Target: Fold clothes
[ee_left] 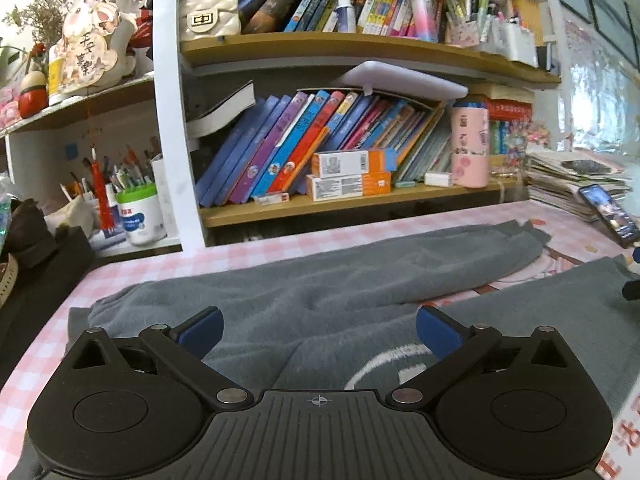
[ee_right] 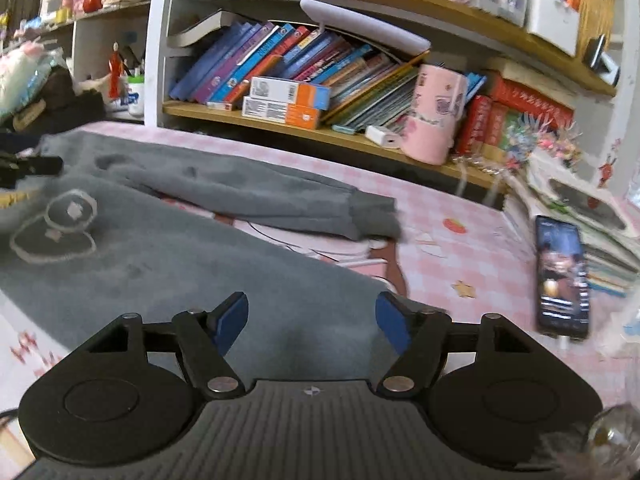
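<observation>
Worktop: a desk under a pink checked cloth, its back edge running along a bookshelf packed with leaning books

Garment: 1 grey fleece sweatshirt lies spread across the middle of the worktop, chest print of white outlined shapes facing up, so it rests on its back

Sleeve: 1 long sleeve lies flat toward the back edge, at an angle away from the body with bare cloth showing in the gap; its cuff points to the right side, where a phone leans on a stack of booklets

Progress: judged early; the body looks smoothed but I see no fold in it, and the sleeve is not brought over the chest. Left to do, by my reading: sleeves in, sides in, then halve the length. The second sleeve is not in view

Left gripper: jaws spread as wide as they go, low over the left part of the sweatshirt, blue pads clear of the fleece, nothing held

Right gripper: jaws about half apart, over the grey hem area near the front edge; nothing pinched between the pads

Risk: thick fleece may slump out of a shallow pinch
</observation>
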